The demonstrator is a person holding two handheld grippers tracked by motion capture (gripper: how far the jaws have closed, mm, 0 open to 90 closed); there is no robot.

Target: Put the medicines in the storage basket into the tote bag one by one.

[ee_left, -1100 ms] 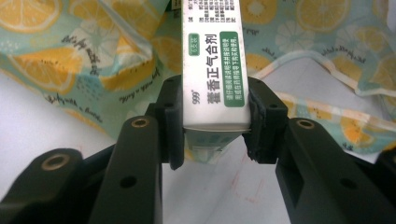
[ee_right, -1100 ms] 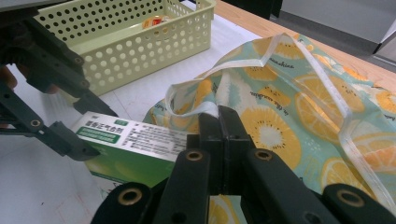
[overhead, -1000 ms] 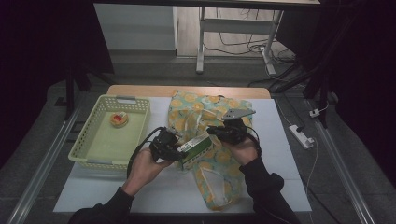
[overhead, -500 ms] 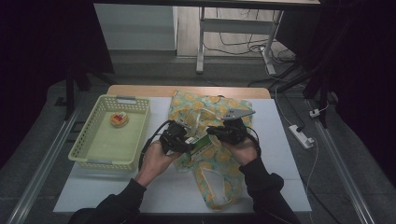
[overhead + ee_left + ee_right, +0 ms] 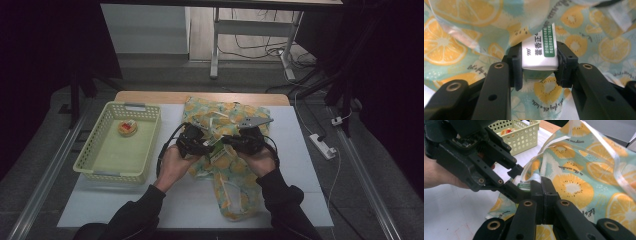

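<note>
Centrally on the white table, at the mouth of the lemon-print fabric bag: both grippers, tips almost meeting.

Left gripper, partly closed, pads pressed on both long sides of a white-and-green medicine box; box pointing toward twelve o'clock in the left gripper view, far end tucked under a fold of the bag's rim. From the high view, same gripper in the left hand, box poking out toward three o'clock.

Right gripper, jaws fully together, pinching the pale edge of the bag's opening and lifting it slightly; thin cloth between the pads, nothing else. Just beside it at nine o'clock in the right gripper view, the left gripper's jaws with a sliver of green box. From above, right gripper in the right hand, grey plate on top.

Bag flat on the table, running from twelve down to six o'clock, handles loose near the grippers.

Well apart at nine o'clock: yellow-green plastic basket, one small orange-and-red item inside near its far end.
</note>
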